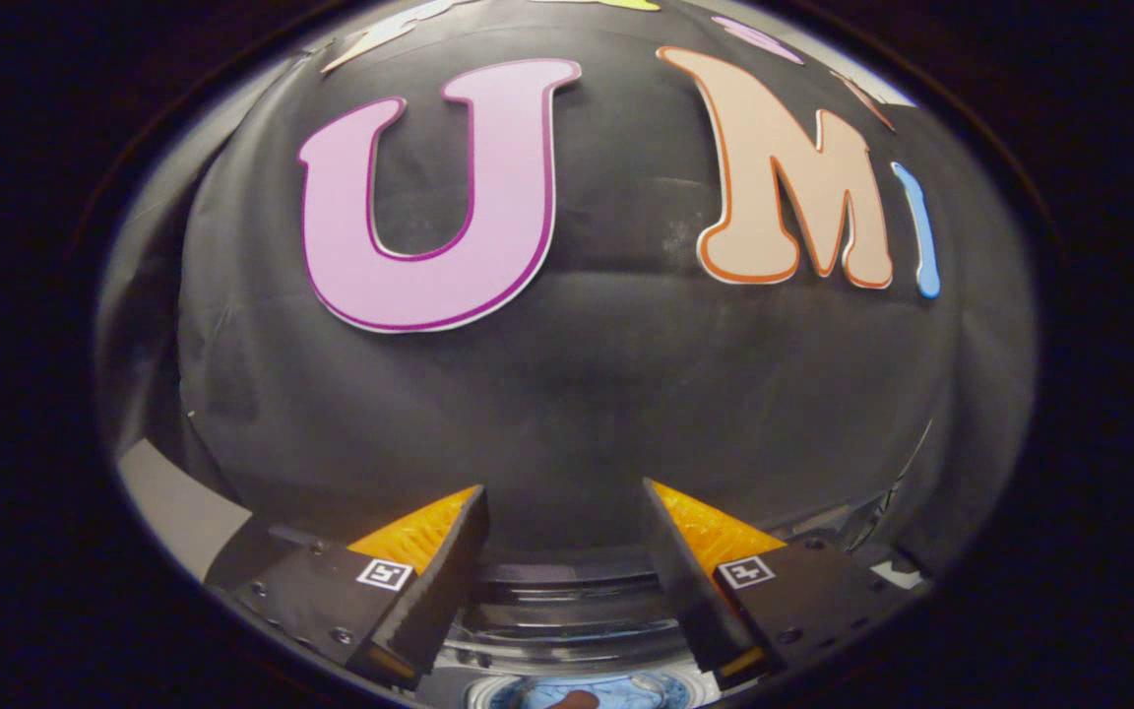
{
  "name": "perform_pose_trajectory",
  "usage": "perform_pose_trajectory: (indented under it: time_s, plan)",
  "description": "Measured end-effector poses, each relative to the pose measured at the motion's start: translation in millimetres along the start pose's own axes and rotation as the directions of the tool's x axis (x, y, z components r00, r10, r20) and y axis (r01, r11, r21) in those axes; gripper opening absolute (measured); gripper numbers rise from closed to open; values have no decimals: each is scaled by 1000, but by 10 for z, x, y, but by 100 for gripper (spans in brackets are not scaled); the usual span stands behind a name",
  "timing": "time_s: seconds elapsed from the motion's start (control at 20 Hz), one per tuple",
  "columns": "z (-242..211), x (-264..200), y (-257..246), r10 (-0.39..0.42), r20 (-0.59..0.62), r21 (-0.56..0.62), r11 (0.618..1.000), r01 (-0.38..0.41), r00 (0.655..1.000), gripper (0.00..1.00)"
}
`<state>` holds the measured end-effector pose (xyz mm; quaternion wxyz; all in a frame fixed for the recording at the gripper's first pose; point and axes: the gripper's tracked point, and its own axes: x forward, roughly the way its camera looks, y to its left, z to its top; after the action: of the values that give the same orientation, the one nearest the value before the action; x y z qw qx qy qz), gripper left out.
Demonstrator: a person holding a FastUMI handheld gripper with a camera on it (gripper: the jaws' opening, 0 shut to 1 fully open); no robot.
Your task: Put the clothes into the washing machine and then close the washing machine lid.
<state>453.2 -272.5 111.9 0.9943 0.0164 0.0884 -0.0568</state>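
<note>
Gripper [564, 492] fingers standing wide apart, gripping nothing; grey-rimmed washing machine [567, 615] showing between them at 6 o'clock; black cloth wall [577, 394] ahead.

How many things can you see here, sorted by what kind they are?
Gripper fingers: 2, one finger and the other, spread apart with nothing between them.
Washing machine: 1, under and between the fingers, with something blue in its opening.
Black cloth wall: 1, beyond the fingers.
Total: 4
</note>
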Motion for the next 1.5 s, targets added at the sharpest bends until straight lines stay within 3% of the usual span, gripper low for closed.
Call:
perform_pose_trajectory:
  time_s: [0.55,1.5]
  plan:
    - [1,-399,-18,-25,110,13,1000,24,994,97]
    - [-174,-813,-49,-55,63,6,998,55,997,96]
